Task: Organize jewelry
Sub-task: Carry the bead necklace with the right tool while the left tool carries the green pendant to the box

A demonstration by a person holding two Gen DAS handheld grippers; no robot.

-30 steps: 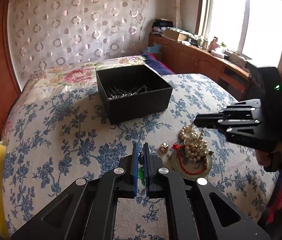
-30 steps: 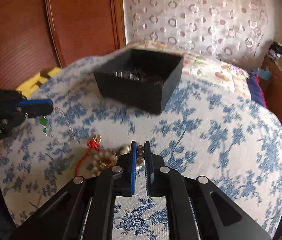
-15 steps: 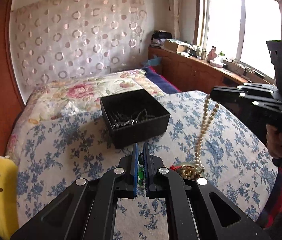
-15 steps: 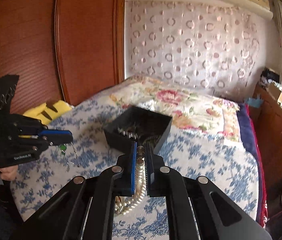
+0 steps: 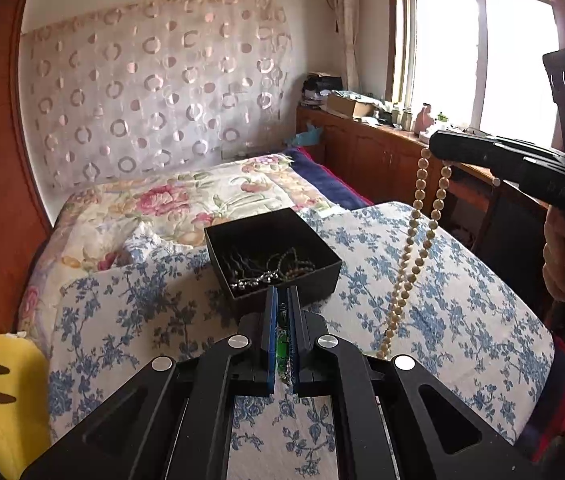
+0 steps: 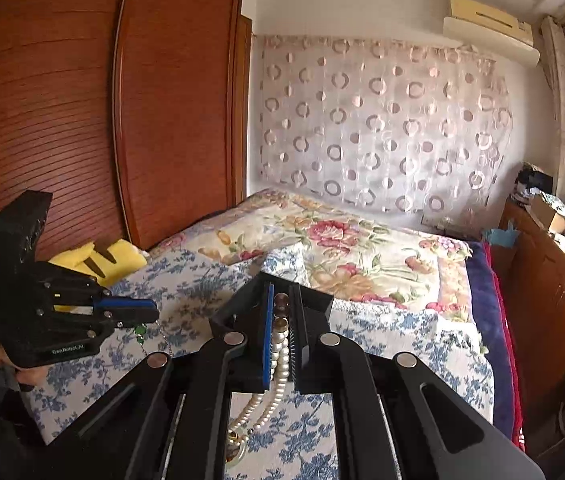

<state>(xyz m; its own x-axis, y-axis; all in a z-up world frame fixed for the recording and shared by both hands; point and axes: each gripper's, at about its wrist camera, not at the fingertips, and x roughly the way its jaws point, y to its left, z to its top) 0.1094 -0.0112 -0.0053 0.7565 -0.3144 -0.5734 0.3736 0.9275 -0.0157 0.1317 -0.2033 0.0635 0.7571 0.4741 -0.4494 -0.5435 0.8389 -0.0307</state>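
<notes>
1. We have the right gripper [image 6: 280, 316] clamped on a pearl necklace [image 5: 410, 248], which hangs in a long doubled loop above the bed [image 5: 462, 300], to the right of the black box [image 5: 322, 272].
2. Our left gripper [image 5: 281, 322] is pressed together on a thin chain with green beads [image 5: 281, 346]; it sits near the box's front wall.
3. The box rests on the blue floral cover and already holds several dark chains and bracelets.
4. We judge the main risk to be the swinging pearl loop: its lower end could snag on the box rim or drape outside when lowered.
5. The fine green chain could slip from so narrow a pinch, or tangle with the pieces already in the box.
6. The left view shows the box's contents and the necklace's full hang; the right view hides most of the box behind its own fingers.
7. The right view alone shows the green beads dangling beneath the left gripper, and a pendant at the necklace's bottom.
</notes>
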